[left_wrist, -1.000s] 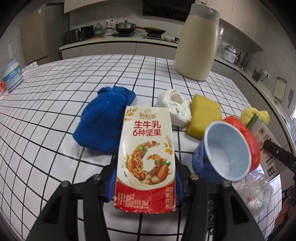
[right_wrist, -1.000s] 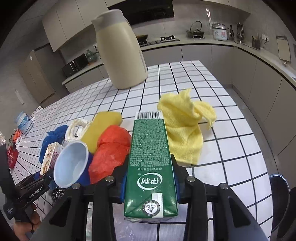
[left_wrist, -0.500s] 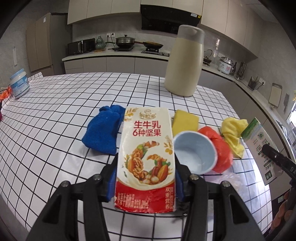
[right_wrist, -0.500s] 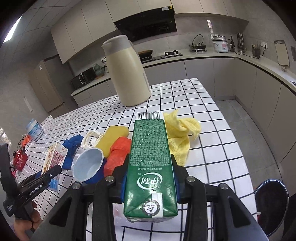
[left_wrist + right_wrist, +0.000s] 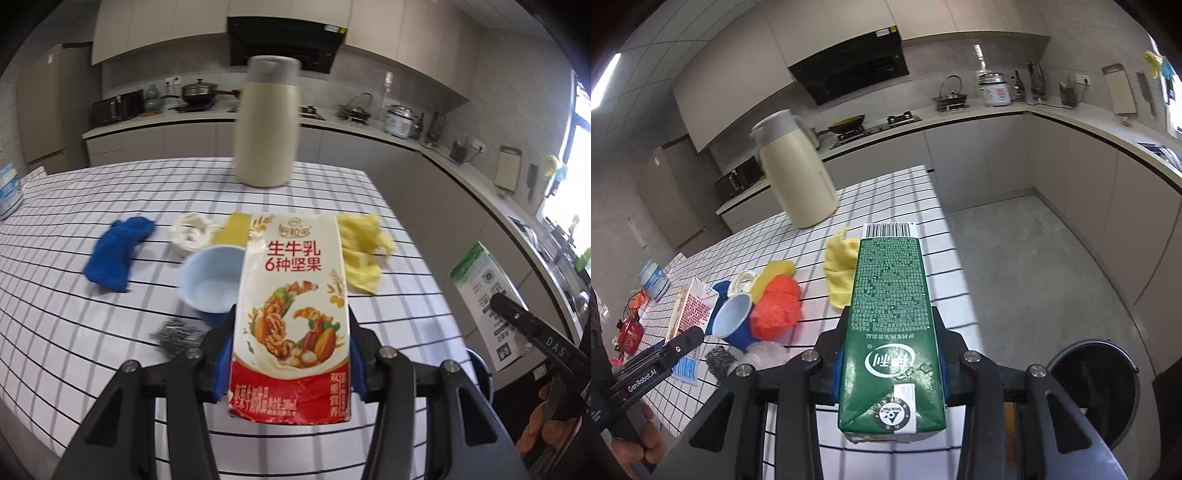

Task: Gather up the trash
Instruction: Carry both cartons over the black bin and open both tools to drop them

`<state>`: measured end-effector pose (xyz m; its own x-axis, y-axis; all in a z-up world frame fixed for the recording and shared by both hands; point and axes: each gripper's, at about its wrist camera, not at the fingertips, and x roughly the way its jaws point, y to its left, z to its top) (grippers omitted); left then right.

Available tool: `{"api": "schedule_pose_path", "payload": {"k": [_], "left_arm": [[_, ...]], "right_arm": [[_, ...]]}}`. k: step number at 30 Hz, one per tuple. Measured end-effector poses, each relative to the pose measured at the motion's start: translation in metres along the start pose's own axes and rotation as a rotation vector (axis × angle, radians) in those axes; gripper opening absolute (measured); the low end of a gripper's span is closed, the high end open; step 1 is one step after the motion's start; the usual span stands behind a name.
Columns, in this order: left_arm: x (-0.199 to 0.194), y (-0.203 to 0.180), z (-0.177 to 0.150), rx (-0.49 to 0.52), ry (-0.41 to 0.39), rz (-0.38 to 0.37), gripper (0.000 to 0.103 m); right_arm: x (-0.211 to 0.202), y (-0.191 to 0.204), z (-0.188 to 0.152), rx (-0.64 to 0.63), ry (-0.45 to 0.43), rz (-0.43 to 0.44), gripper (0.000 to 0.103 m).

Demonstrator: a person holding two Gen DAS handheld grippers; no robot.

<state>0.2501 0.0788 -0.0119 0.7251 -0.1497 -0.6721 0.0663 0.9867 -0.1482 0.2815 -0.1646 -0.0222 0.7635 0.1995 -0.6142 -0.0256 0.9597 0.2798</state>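
Open floor (image 5: 1052, 266) surrounds the bin (image 5: 1097, 387) beside the table (image 5: 905, 192).

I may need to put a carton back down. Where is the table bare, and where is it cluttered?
Bare: the checked table left of the blue cloth, and the strip between the thermos and yellow cloth. Crowded: around the blue cup, steel scourer and orange bag.

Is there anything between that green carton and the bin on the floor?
Nothing visible. The right gripper holds the green carton past the table edge, and the bin sits open on the floor lower right, bare floor between.
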Motion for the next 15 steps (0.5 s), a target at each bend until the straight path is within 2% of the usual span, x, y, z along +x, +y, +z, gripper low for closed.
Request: {"api": "schedule_pose_path", "payload": {"k": [12,15], "left_arm": [[0.015,-0.142,-0.018,0.152,0.076,-0.207,0.052],[0.021,-0.172,-0.025,0.191,0.094,-0.238,0.052]], "right_arm": [[-0.065,-0.125,-0.016,0.143,-0.024,-0.141,0.039],[-0.08,-0.155,-0.023,0.174,-0.024,-0.179,0.039]]}}
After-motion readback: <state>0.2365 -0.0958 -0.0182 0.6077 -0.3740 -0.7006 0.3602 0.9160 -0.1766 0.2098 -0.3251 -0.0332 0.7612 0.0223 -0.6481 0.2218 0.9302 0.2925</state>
